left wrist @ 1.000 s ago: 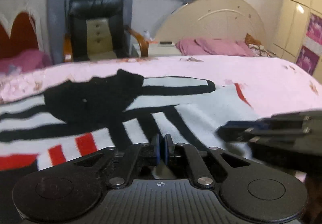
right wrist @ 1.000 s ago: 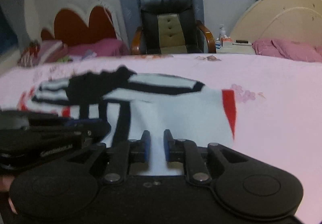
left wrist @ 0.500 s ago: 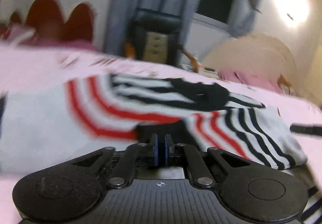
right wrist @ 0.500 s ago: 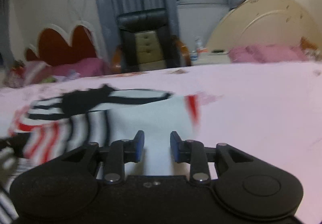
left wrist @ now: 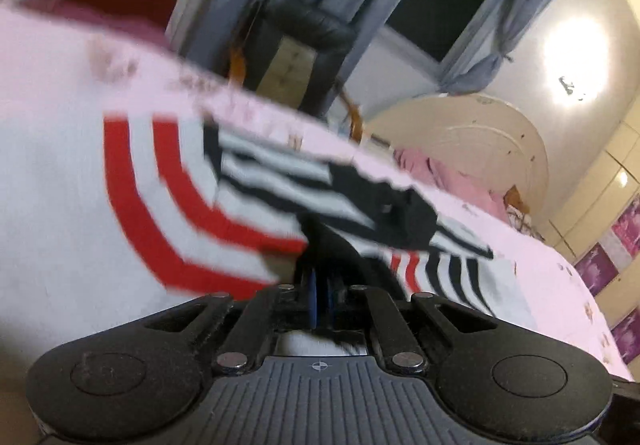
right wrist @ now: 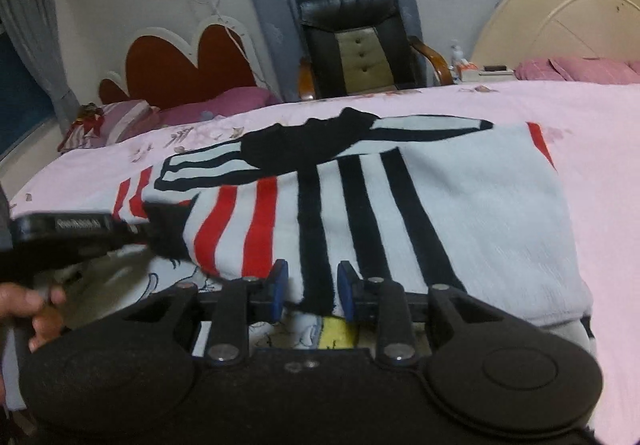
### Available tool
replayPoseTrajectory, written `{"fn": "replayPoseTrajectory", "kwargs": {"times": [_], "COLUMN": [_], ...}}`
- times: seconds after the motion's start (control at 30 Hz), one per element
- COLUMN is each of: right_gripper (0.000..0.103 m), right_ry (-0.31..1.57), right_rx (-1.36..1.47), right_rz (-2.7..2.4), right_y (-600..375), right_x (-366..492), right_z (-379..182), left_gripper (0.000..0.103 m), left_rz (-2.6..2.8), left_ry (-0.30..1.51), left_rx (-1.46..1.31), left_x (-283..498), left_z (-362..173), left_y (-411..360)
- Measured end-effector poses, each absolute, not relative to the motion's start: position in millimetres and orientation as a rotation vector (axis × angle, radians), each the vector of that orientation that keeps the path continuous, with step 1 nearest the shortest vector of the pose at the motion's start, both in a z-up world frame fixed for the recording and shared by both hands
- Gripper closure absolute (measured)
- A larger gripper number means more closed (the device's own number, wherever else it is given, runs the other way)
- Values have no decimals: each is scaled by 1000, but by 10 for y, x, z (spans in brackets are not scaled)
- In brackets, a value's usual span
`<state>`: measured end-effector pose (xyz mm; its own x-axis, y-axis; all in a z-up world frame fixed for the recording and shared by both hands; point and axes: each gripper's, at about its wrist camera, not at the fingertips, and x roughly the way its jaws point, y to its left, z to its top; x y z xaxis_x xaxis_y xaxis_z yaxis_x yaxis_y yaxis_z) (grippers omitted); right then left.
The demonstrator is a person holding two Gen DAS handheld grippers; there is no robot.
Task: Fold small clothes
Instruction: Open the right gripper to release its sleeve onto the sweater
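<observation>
Striped sweater [right wrist: 400, 205] in left gripper [left wrist: 322, 299]

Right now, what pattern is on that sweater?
White sweater with red and black stripes; clearest in the right wrist view.

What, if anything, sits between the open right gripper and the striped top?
Nothing visible. The right gripper is open right at the near hem of the striped top, a black stripe between its fingers. The left gripper grips a black cuff farther left.
</observation>
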<state>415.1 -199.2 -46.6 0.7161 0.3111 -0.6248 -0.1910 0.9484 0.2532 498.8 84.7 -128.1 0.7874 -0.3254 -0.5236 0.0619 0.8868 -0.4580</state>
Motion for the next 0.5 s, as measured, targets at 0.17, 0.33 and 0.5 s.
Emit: {"fn": "replayPoseTrajectory", "kwargs": {"times": [0.17,0.33,0.5], "right_gripper": [75,81,77], "right_ry": [672,763,716], "right_rx": [204,116,80], "right_rz": [323,411,379], "right_y": [-1837,-1274,-1058], "right_x": [4139,4397,4375], "right_z": [-374,-641,-519], "left_gripper": [98,98,78], "left_rz": [-106,28,230], "left_ry": [563,564,510], "left_rx": [-424,-527,-695], "left_x": [4551,3872,3295], "left_z": [-1152,-1279,-1394], "left_y": [1314,1960,2716]}}
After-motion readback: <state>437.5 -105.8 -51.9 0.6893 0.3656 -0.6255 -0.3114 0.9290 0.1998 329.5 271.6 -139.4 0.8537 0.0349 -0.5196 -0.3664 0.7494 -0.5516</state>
